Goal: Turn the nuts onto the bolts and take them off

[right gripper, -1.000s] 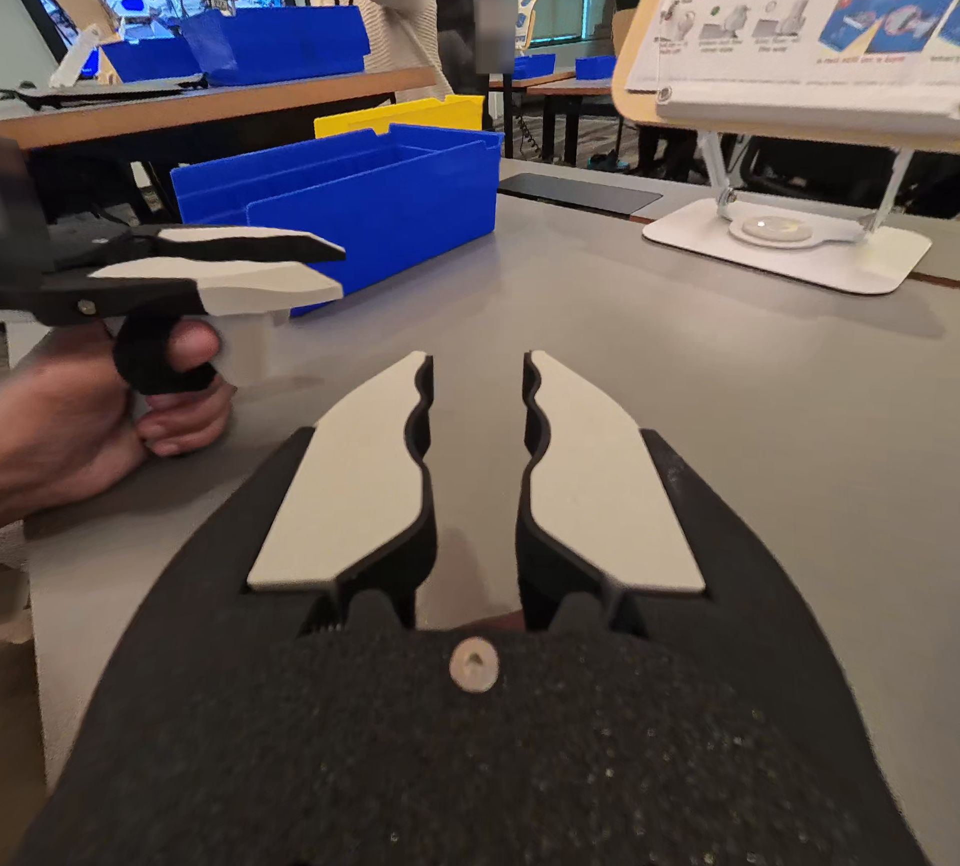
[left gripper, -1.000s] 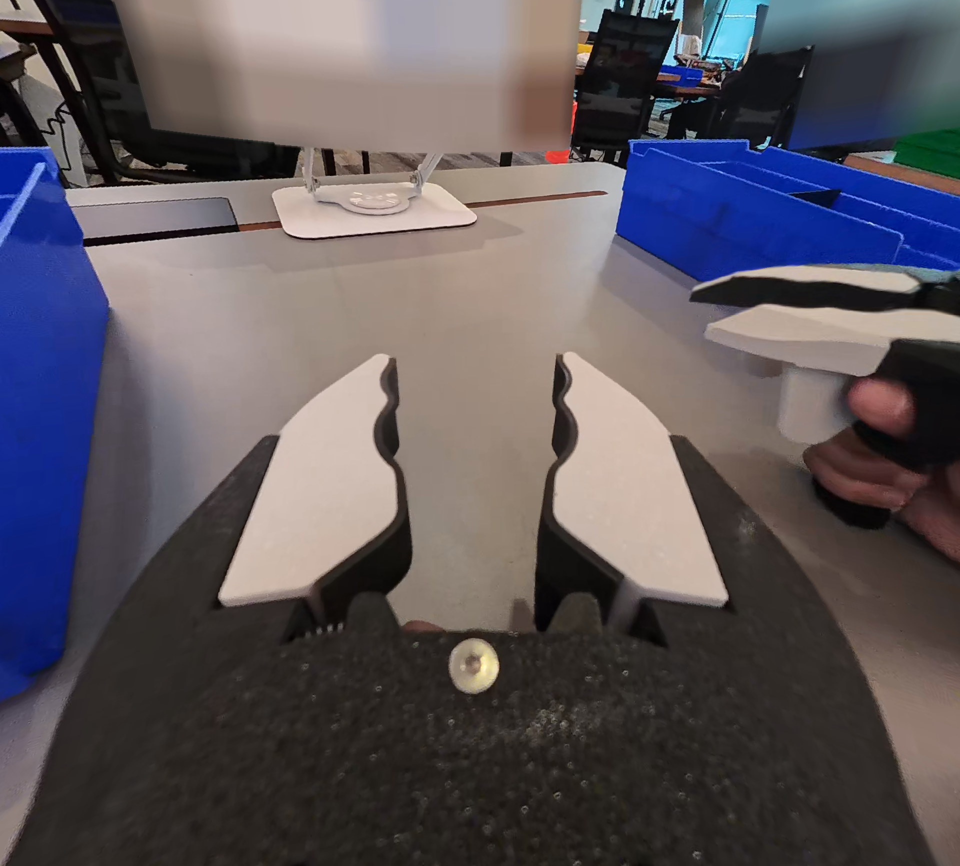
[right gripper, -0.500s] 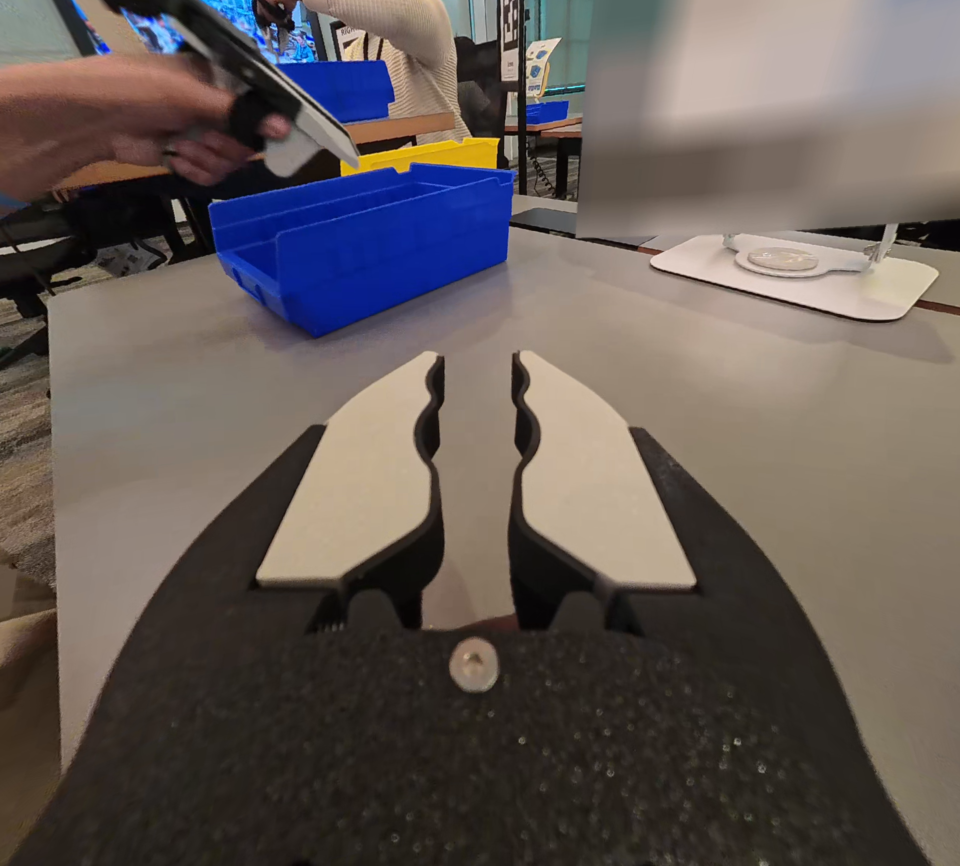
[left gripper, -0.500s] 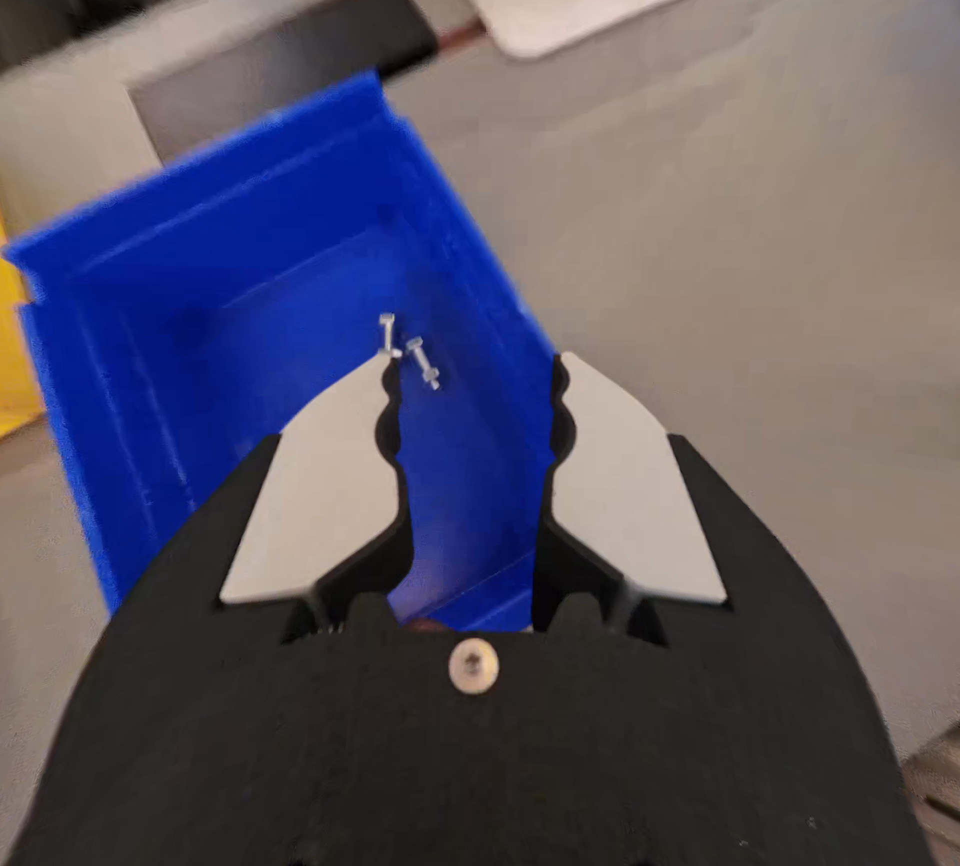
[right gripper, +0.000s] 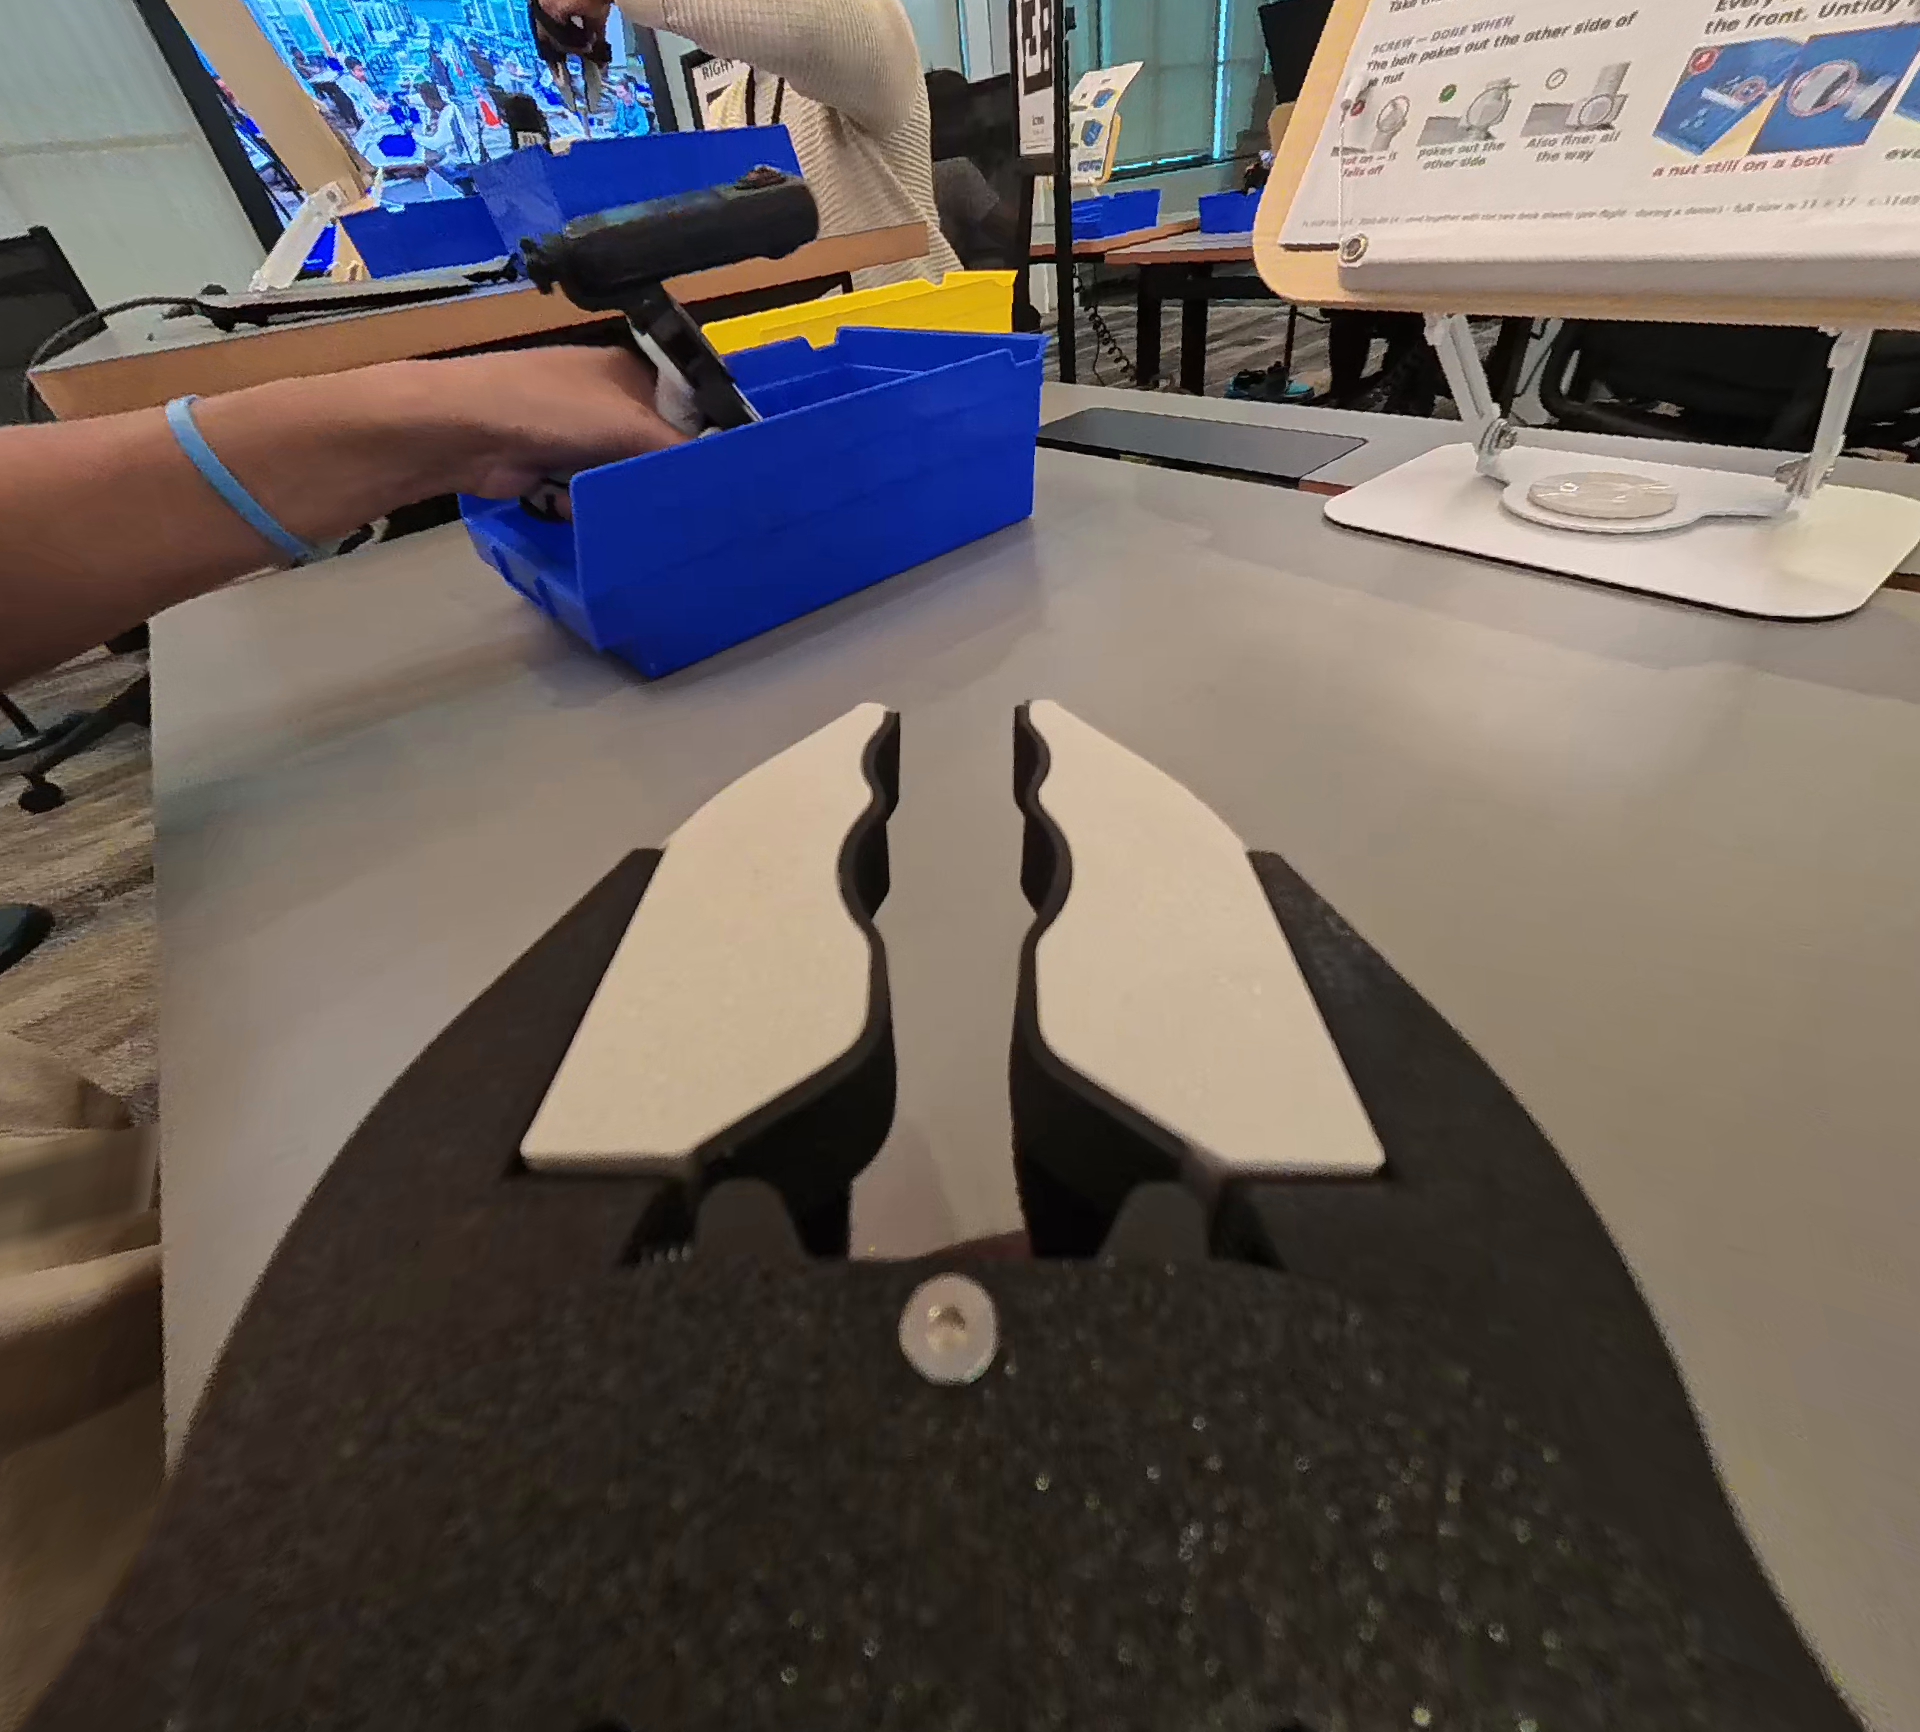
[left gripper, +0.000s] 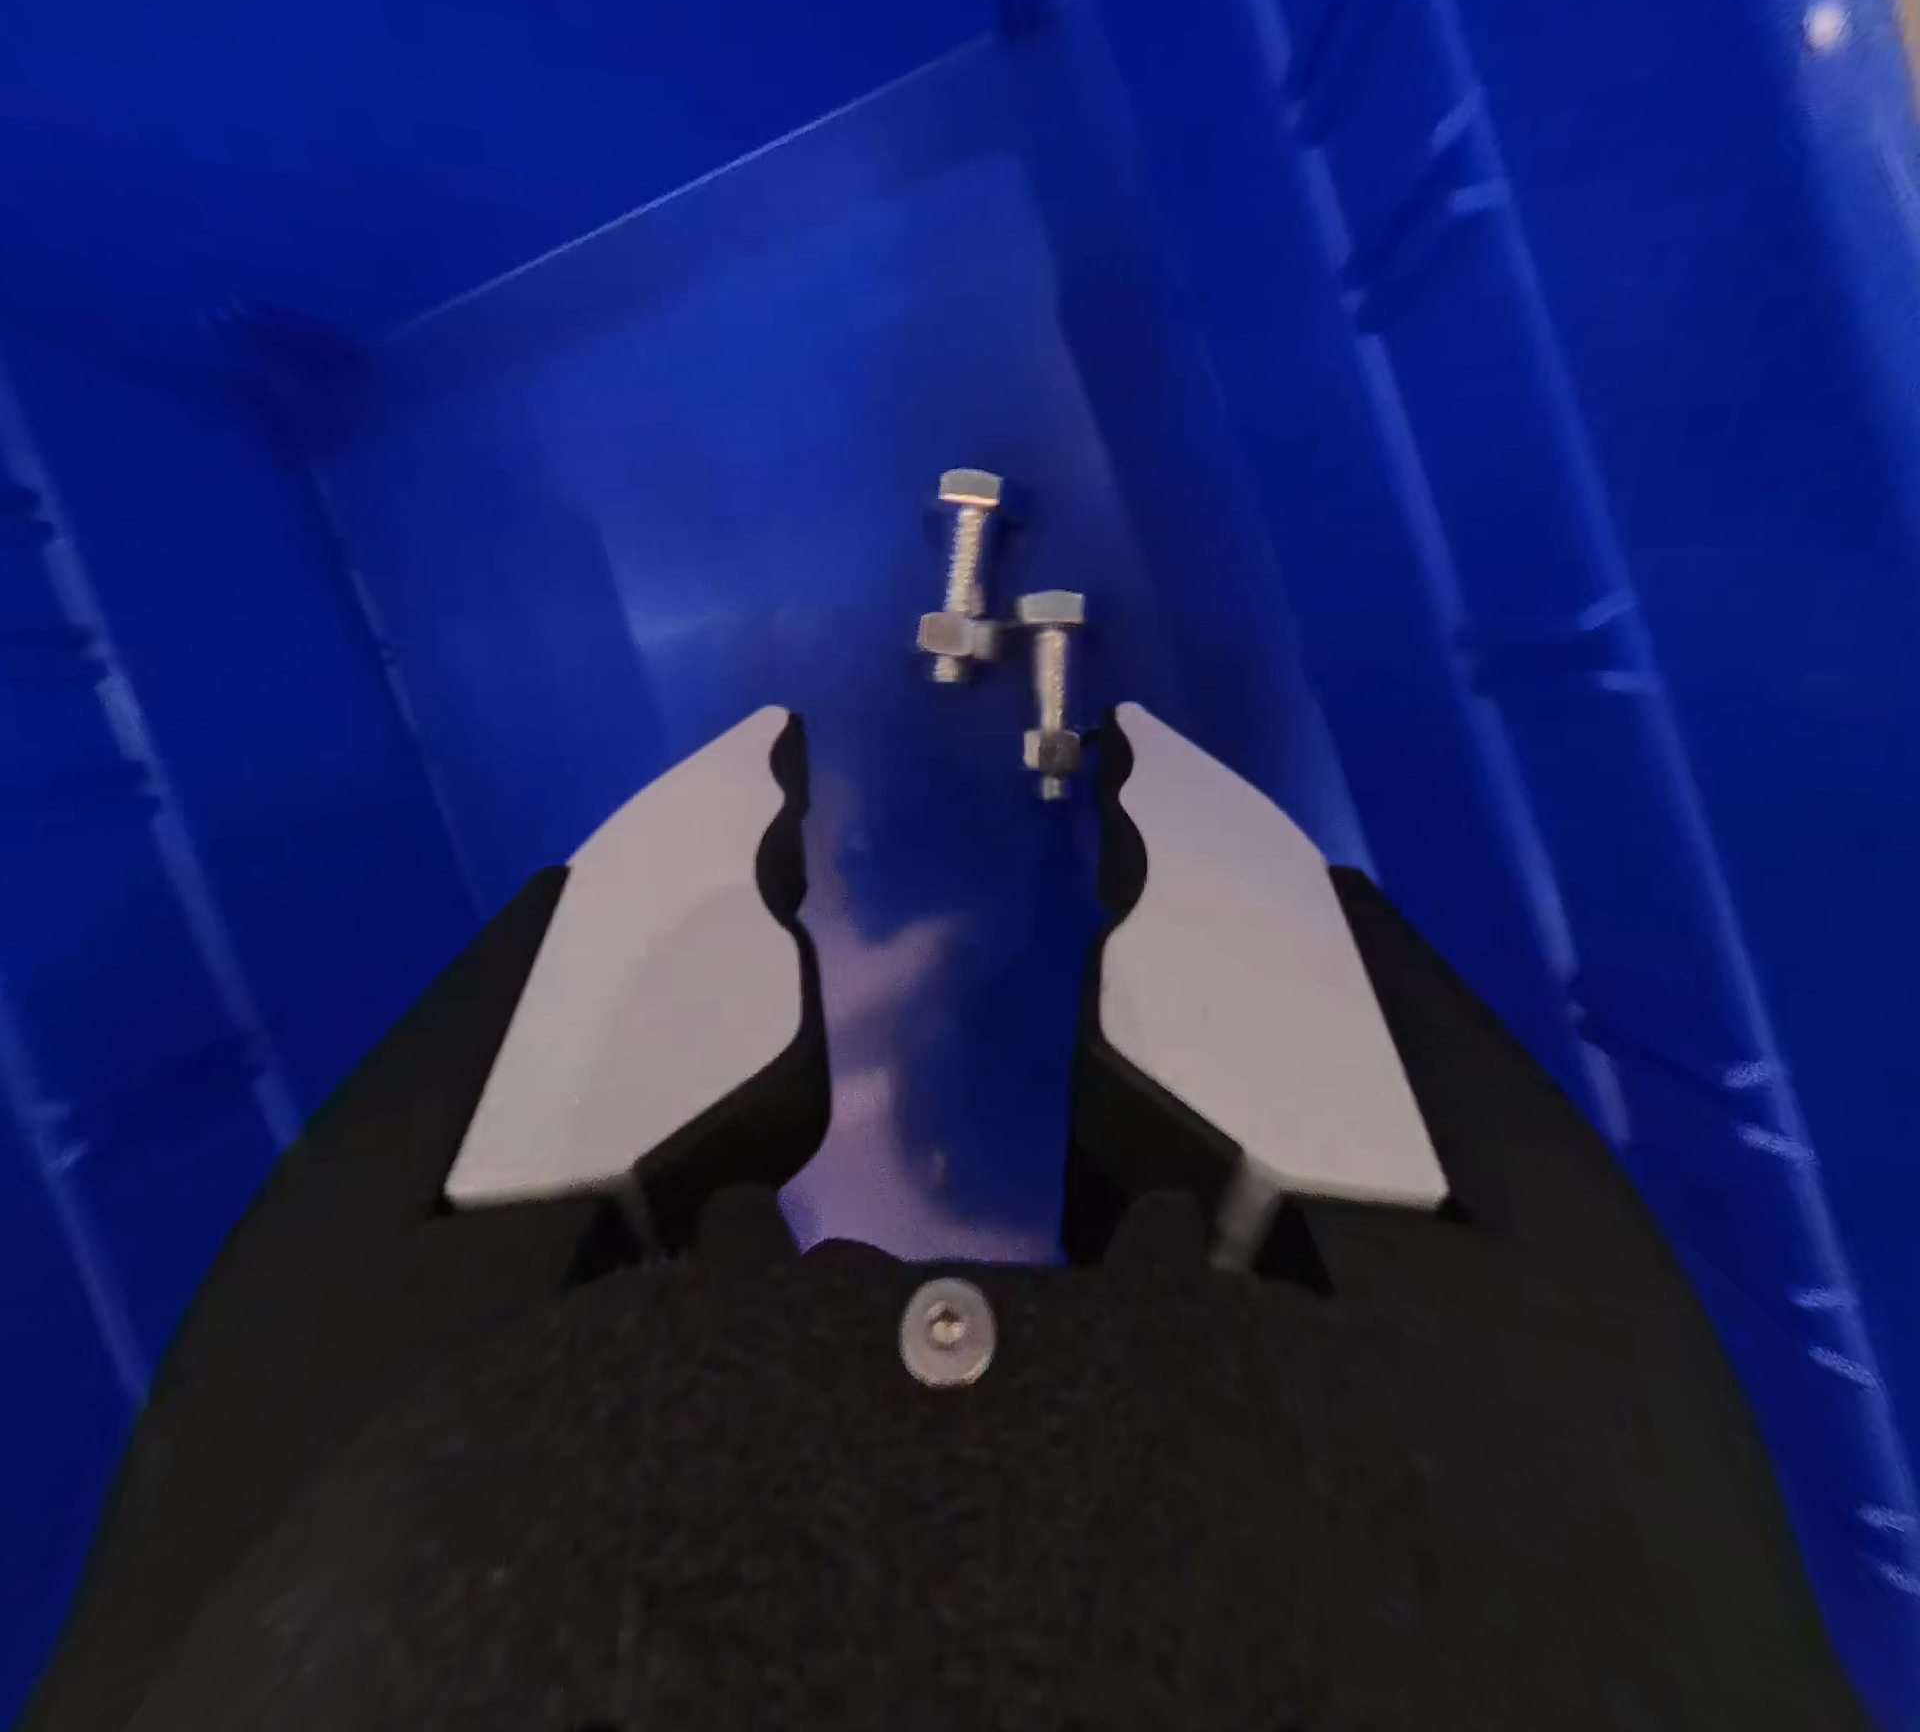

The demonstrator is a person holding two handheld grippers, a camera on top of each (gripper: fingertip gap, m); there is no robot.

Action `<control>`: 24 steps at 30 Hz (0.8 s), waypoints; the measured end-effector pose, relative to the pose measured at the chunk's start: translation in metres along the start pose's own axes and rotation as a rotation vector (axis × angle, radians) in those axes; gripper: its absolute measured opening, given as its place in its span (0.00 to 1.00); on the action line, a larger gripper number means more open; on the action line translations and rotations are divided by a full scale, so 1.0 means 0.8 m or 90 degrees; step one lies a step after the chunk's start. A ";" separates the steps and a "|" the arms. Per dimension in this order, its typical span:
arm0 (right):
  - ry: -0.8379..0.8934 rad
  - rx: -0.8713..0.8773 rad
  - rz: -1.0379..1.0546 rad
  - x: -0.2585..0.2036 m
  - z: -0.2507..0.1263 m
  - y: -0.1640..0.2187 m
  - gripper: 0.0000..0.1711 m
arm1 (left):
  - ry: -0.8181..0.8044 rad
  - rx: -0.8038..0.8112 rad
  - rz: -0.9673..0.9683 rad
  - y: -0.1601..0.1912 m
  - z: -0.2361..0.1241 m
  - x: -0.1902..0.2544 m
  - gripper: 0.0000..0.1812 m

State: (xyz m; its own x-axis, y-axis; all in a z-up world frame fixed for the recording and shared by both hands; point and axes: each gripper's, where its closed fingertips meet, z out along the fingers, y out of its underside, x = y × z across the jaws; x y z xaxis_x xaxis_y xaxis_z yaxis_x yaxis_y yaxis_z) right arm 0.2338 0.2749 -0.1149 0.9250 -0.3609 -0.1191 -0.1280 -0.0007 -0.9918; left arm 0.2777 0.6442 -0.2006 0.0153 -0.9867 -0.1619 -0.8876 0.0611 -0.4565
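Left wrist view: the left gripper (left gripper: 951, 726), fingers apart and empty, reaches into a blue plastic bin (left gripper: 1558, 435); two small silver bolts with nuts (left gripper: 1003, 633) lie on its floor just ahead.

Right wrist view: the right gripper (right gripper: 956, 721) hovers above the grey surface (right gripper: 1455, 747), fingers slightly apart, empty.

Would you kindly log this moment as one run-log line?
left tongs: open, inside blue bin, nearing two nutted bolts | right tongs: open, empty, over grey table

Two silver bolts (left gripper: 964, 570) (left gripper: 1049, 687) lay side by side on the blue bin (left gripper: 623, 228) floor, heads toward twelve o'clock, a nut (left gripper: 951, 638) (left gripper: 1051, 753) threaded near each tip
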 end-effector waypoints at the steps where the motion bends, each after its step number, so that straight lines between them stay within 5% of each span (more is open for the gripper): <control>1: -0.001 0.001 0.004 0.001 0.000 0.000 0.12 | -0.026 -0.001 0.009 0.001 -0.001 -0.009 0.29; 8: -0.005 0.006 0.024 0.004 -0.001 -0.001 0.11 | -0.165 -0.014 0.019 0.009 -0.002 -0.075 0.27; 24: -0.013 0.011 0.034 0.003 -0.003 -0.002 0.09 | 0.013 0.052 -0.152 0.002 -0.001 -0.022 0.21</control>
State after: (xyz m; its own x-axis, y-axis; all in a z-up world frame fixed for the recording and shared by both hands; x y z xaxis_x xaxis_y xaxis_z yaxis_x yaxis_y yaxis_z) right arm 0.2357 0.2717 -0.1136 0.9243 -0.3405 -0.1727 -0.1715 0.0339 -0.9846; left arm 0.2759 0.6617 -0.1976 0.2097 -0.9775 -0.0240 -0.8198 -0.1624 -0.5492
